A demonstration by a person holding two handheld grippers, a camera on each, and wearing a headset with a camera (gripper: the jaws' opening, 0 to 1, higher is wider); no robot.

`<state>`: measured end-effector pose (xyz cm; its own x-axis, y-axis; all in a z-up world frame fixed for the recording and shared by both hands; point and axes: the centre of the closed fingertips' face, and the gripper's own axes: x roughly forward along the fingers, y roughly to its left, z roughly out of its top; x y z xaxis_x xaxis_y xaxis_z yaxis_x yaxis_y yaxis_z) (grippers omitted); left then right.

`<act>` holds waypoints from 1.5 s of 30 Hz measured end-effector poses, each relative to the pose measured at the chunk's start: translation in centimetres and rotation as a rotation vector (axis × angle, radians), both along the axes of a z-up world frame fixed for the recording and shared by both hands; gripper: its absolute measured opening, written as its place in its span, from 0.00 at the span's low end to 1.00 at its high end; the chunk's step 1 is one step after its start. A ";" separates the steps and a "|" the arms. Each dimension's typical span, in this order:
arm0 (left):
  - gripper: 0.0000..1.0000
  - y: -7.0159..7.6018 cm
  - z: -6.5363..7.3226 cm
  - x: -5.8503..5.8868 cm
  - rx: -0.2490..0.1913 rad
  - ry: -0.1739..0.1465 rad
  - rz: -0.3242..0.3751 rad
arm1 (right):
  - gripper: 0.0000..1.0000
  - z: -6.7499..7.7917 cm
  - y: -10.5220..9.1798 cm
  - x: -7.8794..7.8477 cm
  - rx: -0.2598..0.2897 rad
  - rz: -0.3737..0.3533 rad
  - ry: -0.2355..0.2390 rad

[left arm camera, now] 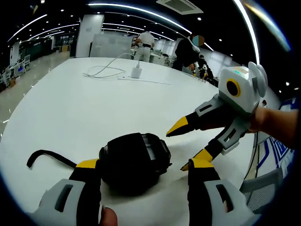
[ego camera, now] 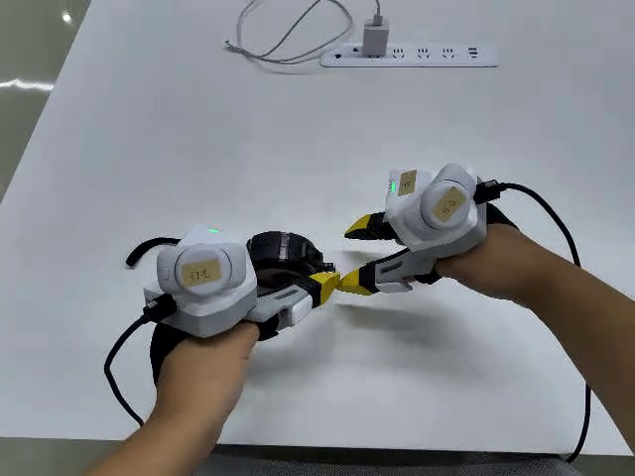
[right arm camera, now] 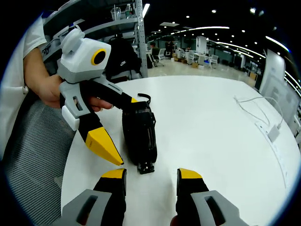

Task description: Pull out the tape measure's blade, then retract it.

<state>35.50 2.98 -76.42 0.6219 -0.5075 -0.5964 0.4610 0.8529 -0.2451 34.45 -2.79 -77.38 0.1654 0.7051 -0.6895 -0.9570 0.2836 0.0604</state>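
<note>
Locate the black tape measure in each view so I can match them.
Head view: tape measure left of centre, mid-height.
Left gripper view: tape measure at lower centre.
Right gripper view: tape measure just left of centre.
Shared landmark: the white charger beyond it.

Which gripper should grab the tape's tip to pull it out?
Right. The right gripper is open, facing the tip end of the tape measure; the left gripper straddles its body.
</note>
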 end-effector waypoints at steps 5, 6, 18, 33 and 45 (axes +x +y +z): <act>0.75 -0.1 0.5 -0.1 -0.004 -0.019 -0.029 | 0.46 0.2 -0.7 0.2 0.000 -0.032 -0.017; 0.75 -0.1 0.6 -0.1 -0.001 -0.024 -0.034 | 0.46 0.3 -0.8 0.2 0.003 -0.033 -0.020; 0.76 0.1 1.9 -0.6 0.026 -0.071 -0.085 | 0.50 0.9 -2.2 -0.3 0.012 -0.092 -0.028; 0.79 1.0 3.0 -1.4 0.019 -0.100 -0.157 | 0.53 2.6 -4.3 -1.2 0.023 -0.157 -0.052; 0.83 3.2 3.3 -2.3 0.041 -0.120 -0.200 | 0.61 3.8 -6.3 -1.6 0.082 -0.255 -0.052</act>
<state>33.20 6.17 -73.08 0.5793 -0.6045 -0.5468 0.6455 0.7499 -0.1452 32.81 -9.09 -73.59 0.3788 0.6890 -0.6179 -0.8575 0.5125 0.0458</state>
